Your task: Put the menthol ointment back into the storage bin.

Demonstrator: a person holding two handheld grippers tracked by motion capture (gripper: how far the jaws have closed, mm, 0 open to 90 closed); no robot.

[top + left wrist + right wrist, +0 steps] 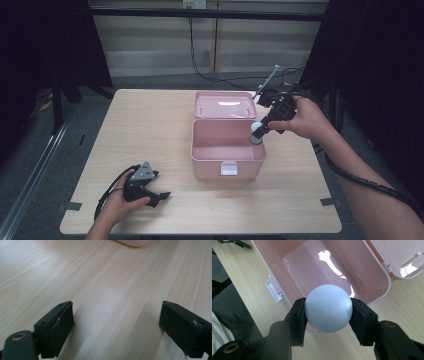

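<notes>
Meanwhile the right hand-held gripper [328, 312] clenched a pale blue ball [328, 308] above the open pink box [227, 150]; the left hand-held gripper [116, 325] rested released on the worktop [150, 130].

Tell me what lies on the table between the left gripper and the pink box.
Nothing: the high view shows bare wood tabletop between the left gripper and the pink box. The left gripper view shows the same bare wood ahead of its open jaws.

Glossy pink plastic box [372, 270], smooth matt pale-blue ball [328, 307], and light, fine-grained wood table [105, 290].
</notes>
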